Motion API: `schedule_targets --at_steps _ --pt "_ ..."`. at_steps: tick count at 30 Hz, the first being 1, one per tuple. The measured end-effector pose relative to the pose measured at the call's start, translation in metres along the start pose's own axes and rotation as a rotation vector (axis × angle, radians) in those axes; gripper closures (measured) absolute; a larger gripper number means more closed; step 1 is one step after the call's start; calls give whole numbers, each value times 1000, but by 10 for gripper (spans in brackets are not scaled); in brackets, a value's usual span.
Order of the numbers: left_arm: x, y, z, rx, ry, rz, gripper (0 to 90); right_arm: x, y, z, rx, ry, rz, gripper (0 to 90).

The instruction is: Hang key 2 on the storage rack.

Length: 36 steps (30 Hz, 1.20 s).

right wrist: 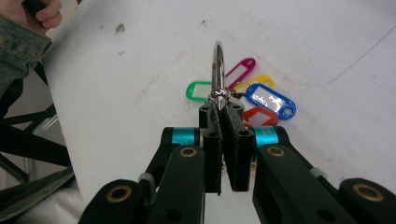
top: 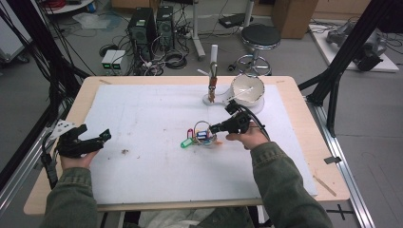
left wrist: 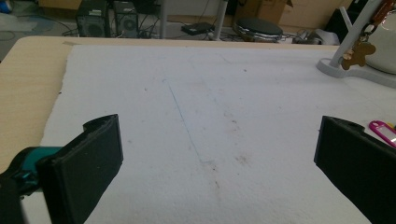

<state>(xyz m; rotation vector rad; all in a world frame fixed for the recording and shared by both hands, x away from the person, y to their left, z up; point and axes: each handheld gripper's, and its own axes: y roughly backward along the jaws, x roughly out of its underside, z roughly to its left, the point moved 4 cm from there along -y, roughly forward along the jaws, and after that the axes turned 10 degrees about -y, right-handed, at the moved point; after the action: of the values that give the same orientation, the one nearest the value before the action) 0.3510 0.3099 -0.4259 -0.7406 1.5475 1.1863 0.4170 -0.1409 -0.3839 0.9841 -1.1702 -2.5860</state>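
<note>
Two grippers are held over the white mat [top: 142, 142]. The left gripper [top: 97, 139], near the mat's left edge, is spread wide and empty. The right gripper [right wrist: 223, 109], right of centre, is clamped on the metal ring [right wrist: 218, 63] of a key-tag bunch [top: 199, 136]. Light, loose, dangling tags [right wrist: 271, 100] are judged likely; the stiff, slippery ring is best pinched across its wire.

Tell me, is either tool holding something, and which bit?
The right tool pinches the metal key ring at its bottom edge, tags dangling. The left tool is open, holding nothing.
</note>
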Motion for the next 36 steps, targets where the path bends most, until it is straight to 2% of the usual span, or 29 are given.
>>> schedule_targets --at_steps 12,25,32,36 --pt "0 0 0 1 1 -2 17 -21 6 19 60 37 -53 869" --pt "0 0 0 2 2 -3 17 -41 18 35 112 40 -119 869" --pt "0 0 0 3 2 -3 17 -53 22 46 159 73 -140 869" --pt "0 0 0 3 2 -3 17 -60 24 49 170 66 -158 869"
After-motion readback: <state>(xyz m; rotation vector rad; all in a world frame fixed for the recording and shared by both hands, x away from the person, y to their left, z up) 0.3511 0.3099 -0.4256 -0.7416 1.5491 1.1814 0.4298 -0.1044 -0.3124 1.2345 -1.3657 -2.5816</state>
